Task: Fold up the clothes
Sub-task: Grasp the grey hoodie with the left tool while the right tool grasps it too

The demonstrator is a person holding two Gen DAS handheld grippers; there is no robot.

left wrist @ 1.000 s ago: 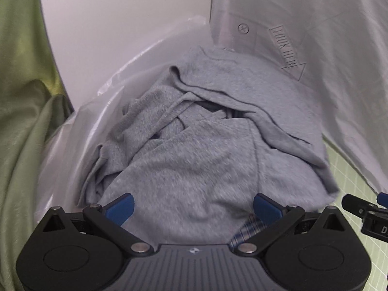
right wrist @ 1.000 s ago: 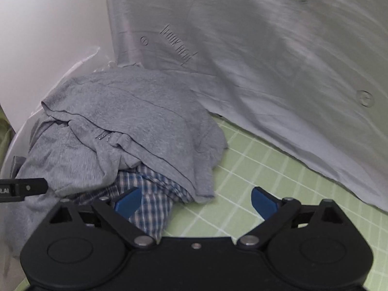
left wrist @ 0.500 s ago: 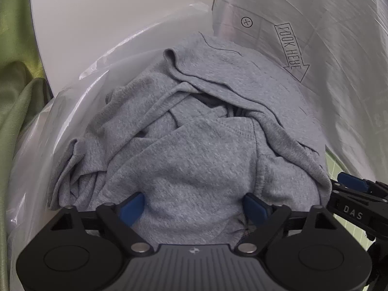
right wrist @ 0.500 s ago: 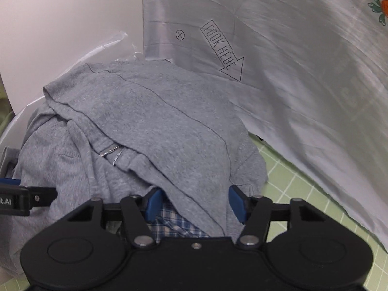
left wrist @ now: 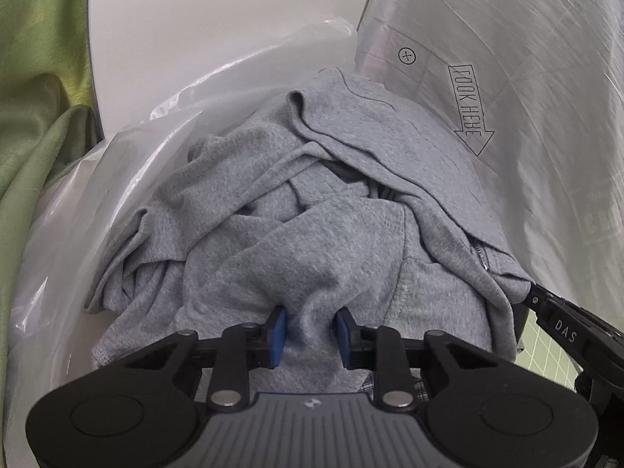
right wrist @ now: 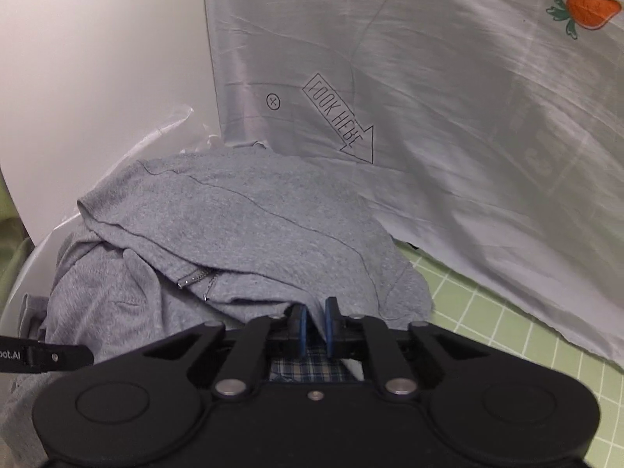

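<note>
A crumpled grey sweatshirt (left wrist: pixel 312 214) lies heaped in a pile; it also shows in the right wrist view (right wrist: pixel 241 234). My left gripper (left wrist: pixel 310 333) is shut on a bunched fold at its near edge. My right gripper (right wrist: pixel 313 327) is shut on the near hem of the grey sweatshirt, at the pile's right side. A blue checked garment (right wrist: pixel 308 364) lies under the grey one, mostly hidden. The right gripper's side shows at the right of the left wrist view (left wrist: pixel 565 327).
Clear plastic sheeting (left wrist: pixel 128 163) lies under and left of the pile. A grey printed cloth (right wrist: pixel 448 117) with an arrow and a carrot motif hangs behind. A green gridded mat (right wrist: pixel 487 312) lies to the right. Green fabric (left wrist: pixel 35 117) hangs at the left.
Both grippers moved forward into the pile and went from open to shut, each pinching the grey sweatshirt's near edge.
</note>
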